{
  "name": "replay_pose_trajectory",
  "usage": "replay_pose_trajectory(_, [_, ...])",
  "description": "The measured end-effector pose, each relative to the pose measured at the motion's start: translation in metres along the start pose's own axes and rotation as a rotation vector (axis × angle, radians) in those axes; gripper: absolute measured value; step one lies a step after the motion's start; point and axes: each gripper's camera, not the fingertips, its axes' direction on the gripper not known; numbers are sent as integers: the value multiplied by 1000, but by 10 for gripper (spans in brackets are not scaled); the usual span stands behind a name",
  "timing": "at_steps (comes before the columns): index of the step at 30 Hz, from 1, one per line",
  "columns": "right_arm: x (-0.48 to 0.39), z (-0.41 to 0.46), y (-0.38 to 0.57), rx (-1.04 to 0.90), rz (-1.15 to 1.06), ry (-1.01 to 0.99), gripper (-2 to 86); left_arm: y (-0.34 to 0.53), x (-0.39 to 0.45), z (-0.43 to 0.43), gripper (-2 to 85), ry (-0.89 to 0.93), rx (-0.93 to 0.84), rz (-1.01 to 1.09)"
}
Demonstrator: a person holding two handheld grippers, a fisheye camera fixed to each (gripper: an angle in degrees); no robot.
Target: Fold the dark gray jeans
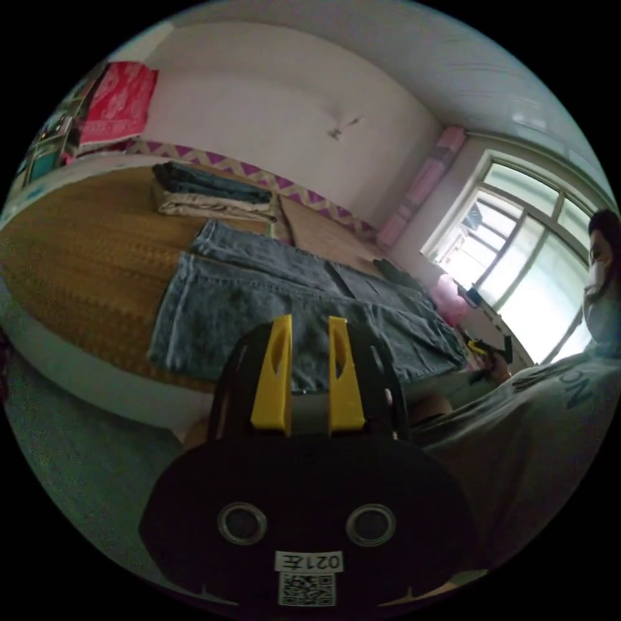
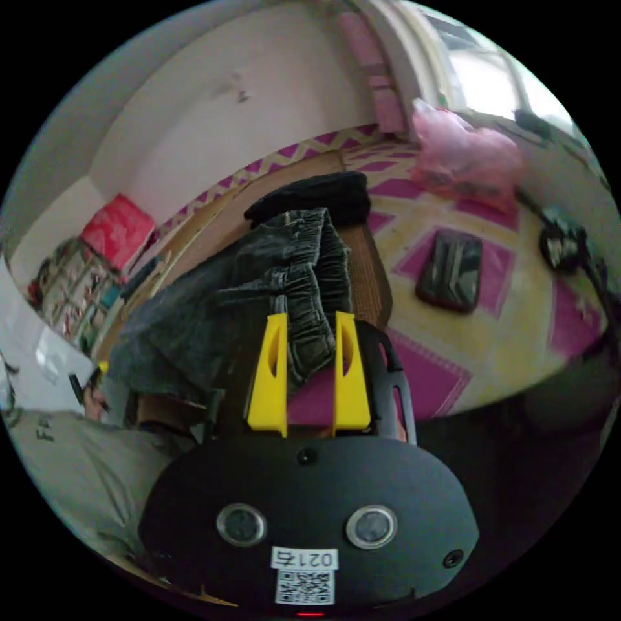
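Left gripper view: left gripper jaws apart, empty, hovering short of dark gray jeans spread flat on woven mat; folded clothes stack beyond.

Right gripper view: right gripper jaws apart, elastic waistband lying between them; grip uncertain.

each tool body carries a white sticker with printed code; not read out here.

left gripper view low off bed edge, facing leg hems; right gripper view close at waistband; both share jeans
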Motion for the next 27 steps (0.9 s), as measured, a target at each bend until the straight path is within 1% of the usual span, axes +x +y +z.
replay_pose_trajectory(2, [20,-10,40,11,156,-44,115,10,-17,-10,94,7,0,-129])
replay_pose_trajectory(5, [41,-18,84,38,314,-115,117,25,-35,-24,90,-16,53,-290])
replay_pose_trajectory(8, [62,-20,111,72,422,-175,105,29,-54,-31,88,-19,96,-393])
replay_pose_trajectory(11, [78,-8,119,51,468,-235,97,25,-76,-31,91,-2,105,-452])
replay_pose_trajectory(16, [87,-2,121,48,484,-212,96,23,-102,-36,103,48,140,-534])
replay_pose_trajectory(22, [99,-3,135,69,497,-213,101,31,-121,-53,110,42,195,-607])
replay_pose_trajectory(24, [104,-3,139,73,505,-223,100,34,-125,-54,112,21,194,-616])
replay_pose_trajectory(27, [110,-1,144,71,516,-240,99,38,-133,-44,114,50,182,-653])
